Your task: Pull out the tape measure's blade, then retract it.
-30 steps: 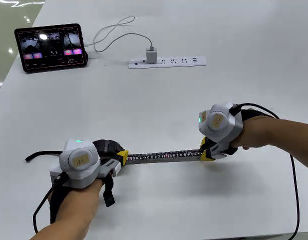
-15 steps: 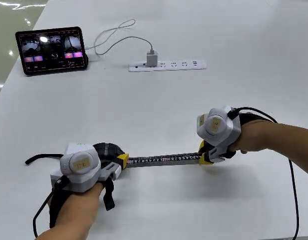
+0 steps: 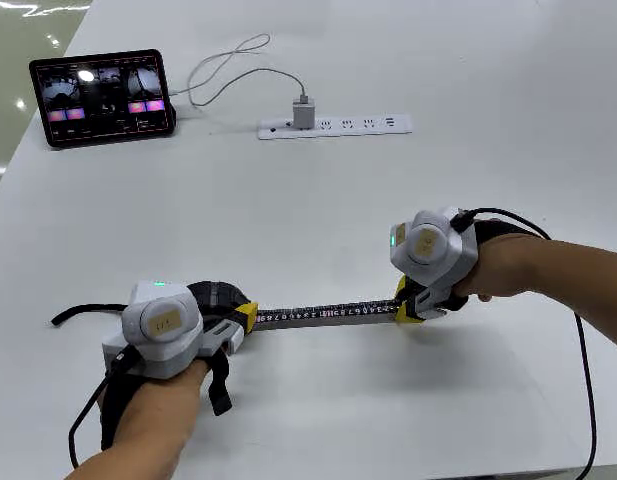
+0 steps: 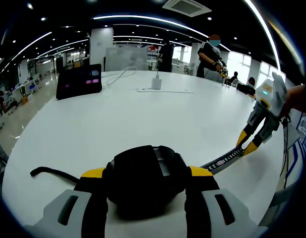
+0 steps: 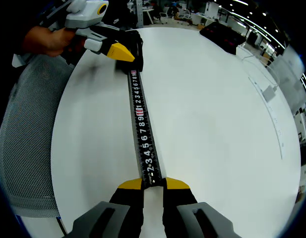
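A wide white bench [image 3: 318, 200] carries everything. At its far left a black-framed tablet [image 3: 102, 96] stands tilted with its screen lit. To the right of it a long white power strip [image 3: 353, 125] lies flat, a white charger plug [image 3: 303, 110] sits in its left end, and a thin white cable [image 3: 228, 70] loops from the plug to the tablet.

Nearer the person, the left gripper [image 4: 146, 172], grey with yellow tips, rests low on the bench at the left, closed around the black tape measure case [image 3: 216, 297], which sits on the bench between its jaws. The right gripper [image 5: 153, 184] is well apart to the right, its yellow tips down at the bench surface and pinched together on the free end of the dark numbered blade [image 3: 323, 313]. The blade lies pulled out along the bench, straight between the case and the right gripper, with its printed scale facing up.
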A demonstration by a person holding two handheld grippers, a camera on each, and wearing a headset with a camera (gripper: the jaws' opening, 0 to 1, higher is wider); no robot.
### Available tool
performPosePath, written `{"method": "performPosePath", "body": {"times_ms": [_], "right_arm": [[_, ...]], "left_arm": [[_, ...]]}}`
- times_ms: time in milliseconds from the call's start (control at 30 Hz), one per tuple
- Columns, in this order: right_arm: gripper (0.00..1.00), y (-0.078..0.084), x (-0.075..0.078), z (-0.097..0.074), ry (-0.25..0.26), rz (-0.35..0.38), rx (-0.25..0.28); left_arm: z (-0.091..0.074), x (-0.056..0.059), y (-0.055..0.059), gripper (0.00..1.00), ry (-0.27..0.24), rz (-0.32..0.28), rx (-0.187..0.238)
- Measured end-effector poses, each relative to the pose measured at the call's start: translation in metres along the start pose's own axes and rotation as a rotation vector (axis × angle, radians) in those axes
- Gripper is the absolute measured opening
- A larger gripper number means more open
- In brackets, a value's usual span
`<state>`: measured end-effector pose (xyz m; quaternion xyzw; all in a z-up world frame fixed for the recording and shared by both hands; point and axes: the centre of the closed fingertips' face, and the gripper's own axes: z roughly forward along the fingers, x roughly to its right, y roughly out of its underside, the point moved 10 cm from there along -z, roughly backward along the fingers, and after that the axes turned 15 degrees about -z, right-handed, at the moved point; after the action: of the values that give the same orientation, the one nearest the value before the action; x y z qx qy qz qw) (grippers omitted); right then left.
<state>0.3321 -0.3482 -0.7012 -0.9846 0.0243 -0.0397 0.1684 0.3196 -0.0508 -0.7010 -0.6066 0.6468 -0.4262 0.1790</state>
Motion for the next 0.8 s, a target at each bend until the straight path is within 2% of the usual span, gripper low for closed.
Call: {"method": "performPosePath", "body": {"times_ms": [800], "right_arm": [[0.10,-0.0066,0.0017,0.0018,0.001,-0.003,0.002]], "left_arm": [[-0.0004,0.0006,-0.0001,0.58,0.000,0.000,-0.001]]}}
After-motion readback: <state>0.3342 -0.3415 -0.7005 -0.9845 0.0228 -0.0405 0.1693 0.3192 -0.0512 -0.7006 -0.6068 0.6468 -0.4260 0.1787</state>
